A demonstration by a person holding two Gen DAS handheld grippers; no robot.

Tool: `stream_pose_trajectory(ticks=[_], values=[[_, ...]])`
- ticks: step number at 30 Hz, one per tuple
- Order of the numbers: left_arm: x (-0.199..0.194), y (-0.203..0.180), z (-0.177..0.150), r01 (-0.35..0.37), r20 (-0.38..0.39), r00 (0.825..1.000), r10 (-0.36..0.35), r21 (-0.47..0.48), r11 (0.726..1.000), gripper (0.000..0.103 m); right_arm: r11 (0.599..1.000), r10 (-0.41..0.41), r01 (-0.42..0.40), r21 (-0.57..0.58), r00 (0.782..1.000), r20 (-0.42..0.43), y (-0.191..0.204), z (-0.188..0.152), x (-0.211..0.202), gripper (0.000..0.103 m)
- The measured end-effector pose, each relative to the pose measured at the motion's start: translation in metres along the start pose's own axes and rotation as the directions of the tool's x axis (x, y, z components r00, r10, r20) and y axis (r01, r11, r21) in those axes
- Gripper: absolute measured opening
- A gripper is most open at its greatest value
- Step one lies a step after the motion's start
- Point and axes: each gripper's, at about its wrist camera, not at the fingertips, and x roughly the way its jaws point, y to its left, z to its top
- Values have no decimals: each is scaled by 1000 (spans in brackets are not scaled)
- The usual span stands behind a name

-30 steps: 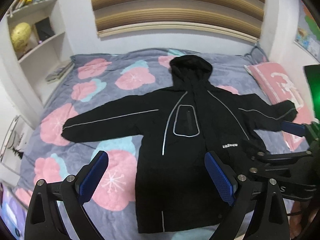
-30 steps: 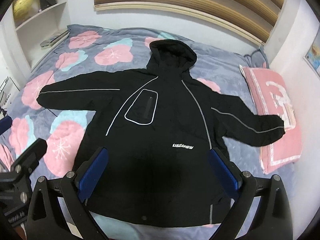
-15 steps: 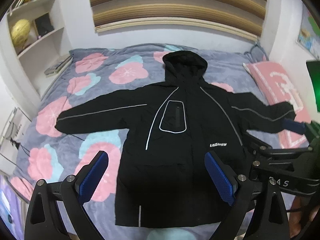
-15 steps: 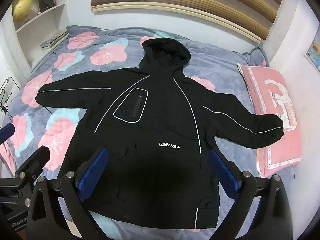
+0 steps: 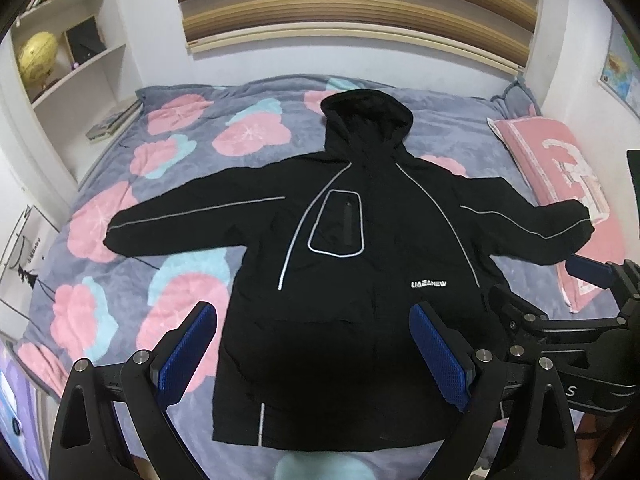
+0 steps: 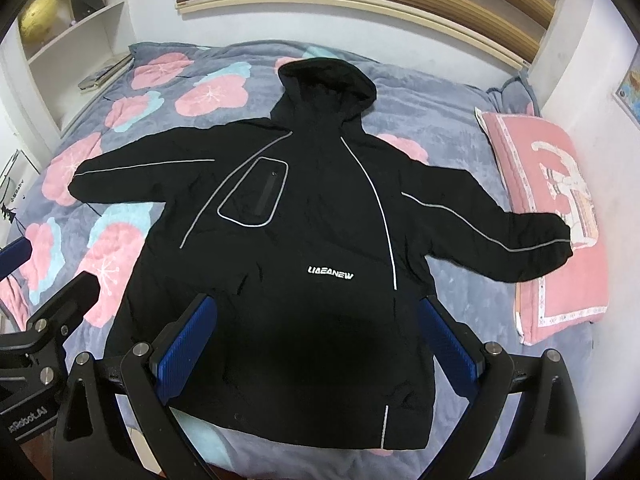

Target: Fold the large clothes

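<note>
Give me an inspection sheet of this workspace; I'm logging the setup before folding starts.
Surface: bed with grey floral blanket.
Job's things: black hooded jacket lying flat, front up, sleeves spread, unfolded.
Clutter: pink pillow under the cuff of one sleeve.
Grippers: left gripper open, empty, above the hem; right gripper open, empty.
Cables: thin dark cord on the blanket by the other sleeve.
Surroundings: white shelves with globe, striped blind.
</note>
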Motion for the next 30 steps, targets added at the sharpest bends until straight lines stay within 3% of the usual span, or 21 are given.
stream_pose_trajectory(ticks=[4,8,15,22,30], values=[[-2,-8,-3,16,-16,1000,-16,22,1000,97,999,24,-24,23,1000,-19,-6,-1,6,101],[-7,-9,-2,-38,5,999,38,39,999,97,998,37,-36,43,999,-23,-8,0,9,101],[-7,30,0,-36,-1,999,36,-52,998,97,997,43,-41,60,999,-32,6,10,16,101],[5,98,-3,-26,-35,999,22,-127,992,97,998,33,-31,55,999,-34,55,26,23,101],[34,240,-5,-83,-47,996,72,-314,946,97,1000,24,-25,-9,997,-70,151,34,37,101]])
